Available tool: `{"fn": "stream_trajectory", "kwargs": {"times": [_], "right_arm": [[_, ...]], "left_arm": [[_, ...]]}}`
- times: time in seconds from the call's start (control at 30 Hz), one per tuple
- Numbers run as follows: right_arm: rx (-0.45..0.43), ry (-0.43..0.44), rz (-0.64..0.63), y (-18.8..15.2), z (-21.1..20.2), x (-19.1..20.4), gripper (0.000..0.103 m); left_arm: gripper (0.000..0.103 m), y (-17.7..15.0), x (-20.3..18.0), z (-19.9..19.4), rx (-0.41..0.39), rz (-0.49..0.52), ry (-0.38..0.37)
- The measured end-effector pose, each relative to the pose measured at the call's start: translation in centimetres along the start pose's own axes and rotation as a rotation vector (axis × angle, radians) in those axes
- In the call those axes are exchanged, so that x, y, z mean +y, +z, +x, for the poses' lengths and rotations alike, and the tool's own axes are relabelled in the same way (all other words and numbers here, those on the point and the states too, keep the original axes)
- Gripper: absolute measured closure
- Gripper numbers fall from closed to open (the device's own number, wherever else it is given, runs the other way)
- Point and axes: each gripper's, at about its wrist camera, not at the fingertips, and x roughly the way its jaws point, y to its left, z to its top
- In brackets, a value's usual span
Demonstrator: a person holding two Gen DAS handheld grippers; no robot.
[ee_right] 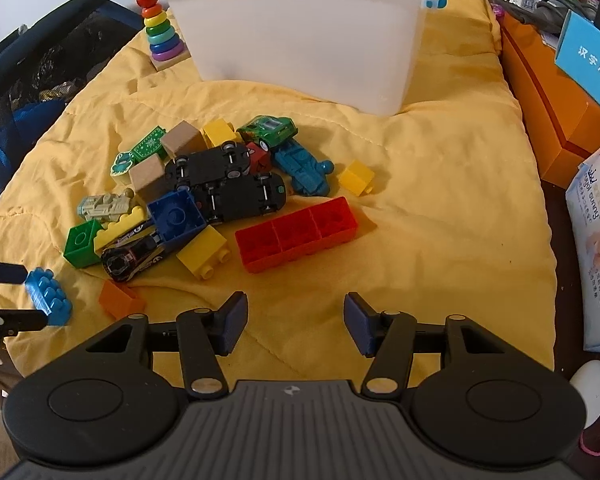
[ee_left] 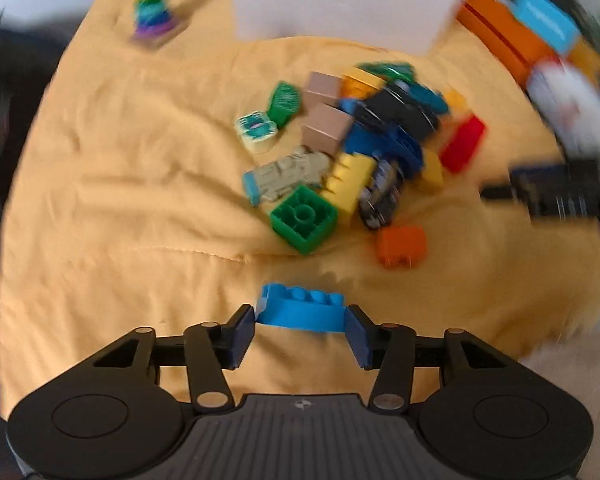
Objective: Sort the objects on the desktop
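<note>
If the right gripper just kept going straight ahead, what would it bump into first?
Probably the long red brick: it lies straight ahead of the open right gripper, with only bare yellow cloth between. Depth is hard to judge.

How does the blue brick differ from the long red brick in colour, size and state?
The blue brick is light blue; the red brick is red. The blue brick is shorter; the red brick is a longer, three-cell piece. The blue brick sits studs-out between the left tool fingers; the red brick lies free on the yellow cloth, hollow side up. Both are plastic building bricks.
</note>
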Motion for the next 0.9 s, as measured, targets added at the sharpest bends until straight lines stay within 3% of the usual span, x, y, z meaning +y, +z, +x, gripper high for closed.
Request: {"fn": "stream_trajectory", "kwargs": {"times": [0.07,0.13,0.2,0.27,0.37,0.5,0.63,0.73,0.77,0.8,0.83,0.9], "right_arm": [[0.003,-0.001,-0.002,-0.1,0.1,0.0,0.045],[0.002,0.000,-0.007,-0.2,-0.1,0.1,0.045],[-0.008,-0.005,-0.020,-0.3,-0.3,0.1,0.044],[-0.017,-0.009,-0.022,-0.3,-0.3,0.0,0.044],[-0.027,-0.003,-0.004,0.0,-0.1,-0.2,0.043],[-0.061,0.027,0.073,1.1,0.0,-0.8,0.042],[-0.027,0.108,0.227,2.8,1.5,-2.1,0.035],[0.008,0.077,0.261,3.8,3.2,-2.4,0.035],[0.006,0.077,0.258,4.0,3.5,-2.4,0.036],[0.002,0.065,0.226,4.2,3.7,-2.1,0.044],[-0.004,0.047,0.183,4.3,3.6,-1.8,0.063],[-0.019,0.021,0.069,4.3,3.0,-0.6,0.074]], "left_arm": [[0.048,0.2,0.5,1.0,0.022,-0.040,-0.027],[0.055,-0.2,-0.5,1.8,0.038,0.010,-0.008],[0.058,-0.9,-1.9,1.8,0.005,0.107,0.026],[0.070,-1.1,-2.6,1.6,-0.038,0.156,0.026],[0.079,-1.0,-3.5,1.1,-0.111,0.218,0.044],[0.077,-0.8,-4.6,0.1,-0.168,0.318,0.027],[0.076,0.0,-5.2,0.5,-0.169,0.383,0.036],[0.071,0.7,-5.7,0.8,-0.168,0.444,0.058],[0.069,0.7,-5.8,0.7,-0.170,0.470,0.067],[0.066,0.8,-6.1,0.5,-0.181,0.504,0.085],[0.064,0.8,-6.2,0.3,-0.192,0.536,0.096],[0.052,0.6,-6.6,0.0,-0.211,0.611,0.106]]}}
